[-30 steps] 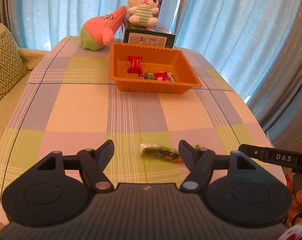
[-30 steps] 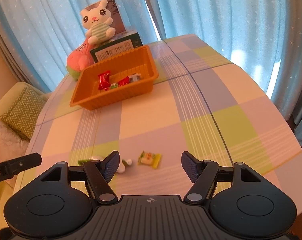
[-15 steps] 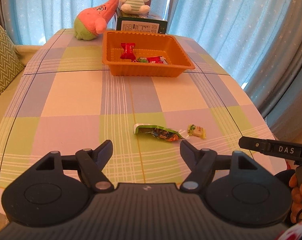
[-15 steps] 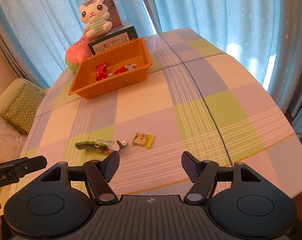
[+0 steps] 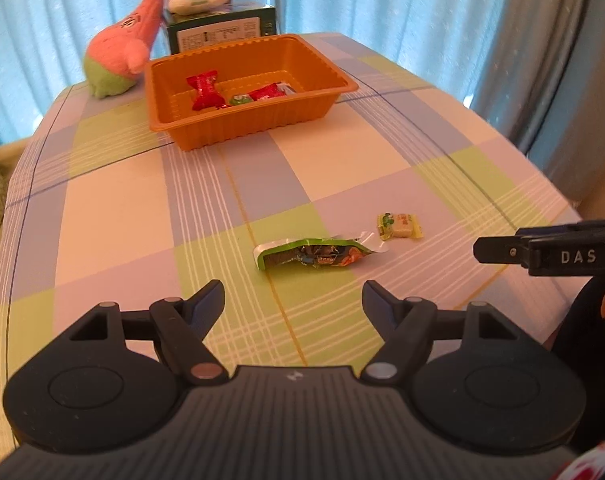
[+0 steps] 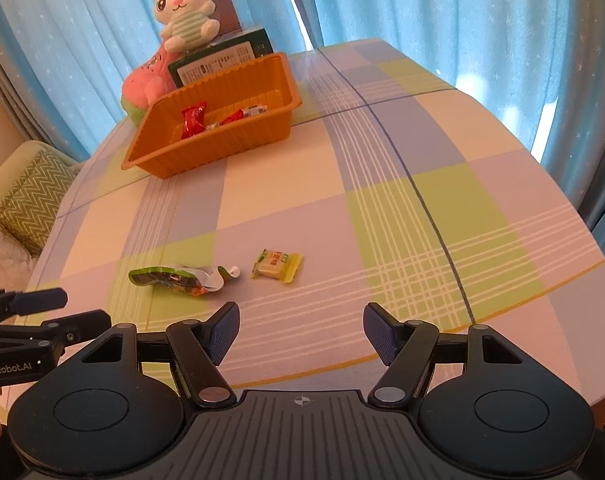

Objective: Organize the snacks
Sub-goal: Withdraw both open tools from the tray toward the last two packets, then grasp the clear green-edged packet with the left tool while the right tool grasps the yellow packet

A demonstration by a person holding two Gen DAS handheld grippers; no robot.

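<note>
A long green snack packet and a small yellow-green wrapped candy lie on the checked tablecloth near the front. An orange tray at the back holds a red candy and a few other wrapped snacks. My left gripper is open and empty, just short of the green packet. My right gripper is open and empty, short of the yellow candy. Each gripper's side shows in the other's view: the right, the left.
A pink and green plush, a white bunny plush and a dark green box stand behind the tray. Blue curtains hang around. A sofa with a zigzag cushion is at the left. The table edge runs close at the right.
Both grippers have pulled back and risen, so both loose snacks now lie clear ahead of the fingers. The left view has swung to the left. Both stay open.
</note>
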